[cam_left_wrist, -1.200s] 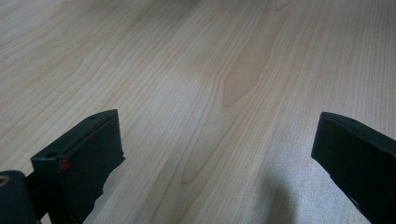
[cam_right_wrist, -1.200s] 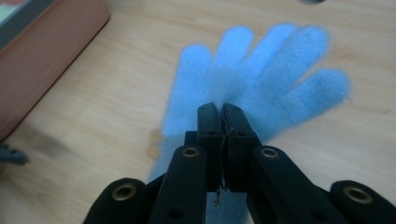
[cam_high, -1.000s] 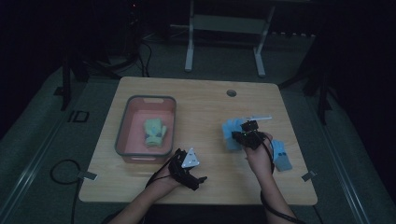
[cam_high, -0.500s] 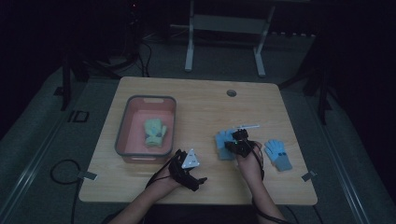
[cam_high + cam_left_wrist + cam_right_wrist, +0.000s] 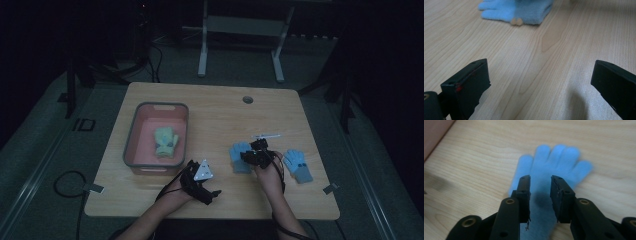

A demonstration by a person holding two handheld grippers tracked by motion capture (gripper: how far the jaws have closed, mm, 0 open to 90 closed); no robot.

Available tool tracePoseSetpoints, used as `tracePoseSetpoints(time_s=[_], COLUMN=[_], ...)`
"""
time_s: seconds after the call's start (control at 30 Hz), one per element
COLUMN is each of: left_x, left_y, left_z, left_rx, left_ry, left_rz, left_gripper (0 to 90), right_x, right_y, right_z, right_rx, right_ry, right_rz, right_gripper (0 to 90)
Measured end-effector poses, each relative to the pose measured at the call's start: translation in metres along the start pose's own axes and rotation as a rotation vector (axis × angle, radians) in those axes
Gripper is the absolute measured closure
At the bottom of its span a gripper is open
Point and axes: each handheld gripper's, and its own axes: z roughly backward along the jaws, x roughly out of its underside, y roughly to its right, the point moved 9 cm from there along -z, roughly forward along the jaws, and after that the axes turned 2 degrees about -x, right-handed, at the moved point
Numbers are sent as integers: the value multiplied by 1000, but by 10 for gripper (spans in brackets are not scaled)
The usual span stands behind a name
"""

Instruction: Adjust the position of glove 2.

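The right tool (image 5: 539, 195) drops the blue glove (image 5: 554, 167) flat near the bench's right edge, jaws just parting; left tool (image 5: 200, 181) waits wide open, empty.

- Bare wooden surface (image 5: 210, 107) lies open between the grey-rimmed pink tub (image 5: 131, 135) and the flat blue knitted glove (image 5: 240, 158).
- Second blue glove (image 5: 298, 165) blocks the right side.
- Front edge crowded by both forearms.

Blue glove (image 5: 517, 10) cut off at top
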Motion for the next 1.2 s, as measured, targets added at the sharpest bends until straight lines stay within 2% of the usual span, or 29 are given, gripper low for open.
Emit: tracePoseSetpoints(time_s=[0.07, 0.23, 0.3, 0.33, 0.37, 0.4, 0.57, 0.63, 0.73, 0.8, 0.97, 1.1, 1.2], left_x=[0, -1, 0, 0, 0, 0, 0, 0, 1, 0, 1, 1, 0], left_y=[1, 1, 1, 1, 1, 1, 1, 1, 1, 1, 1, 0, -1], left_z=[0, 0, 0, 0, 0, 0, -1, -1, -1, -1, -1, -1, 0], left_rx=[3, 5, 7, 7, 5, 6, 7, 6, 6, 6, 7, -1, -4], left_ry=[3, 6, 1, 1, 0, 1, -2, -1, -2, -1, -3, -4, 4], left_rz=[1, 5, 5, 5, 4, 3, 2, 3, 3, 0, 0, -5, 3], left_gripper=[23, 23, 23, 23, 23, 23, 23, 23, 23, 23, 23, 23, 23], right_x=[-3, -10, -11, -11, -12, -11, -5, 0, 5, 9, 16, 20, 25], right_y=[3, 21, 30, 30, 35, 46, 69, 77, 88, 98, 121, 138, 148], right_z=[7, 28, 34, 34, 37, 43, 52, 54, 59, 62, 72, 82, 87], right_rx=[7, 6, 9, 9, 13, 24, 34, 29, 4, 8, -23, -18, -15], right_ry=[12, 45, 49, 49, 52, 52, 48, 38, 35, 31, 29, 26, 3], right_rz=[29, 76, 78, 78, 82, 94, 132, 163, 168, 179, 179, 204, 237], right_gripper=[599, 539, 537, 537, 536, 536, 538, 538, 543, 558, 573, 573, 573])
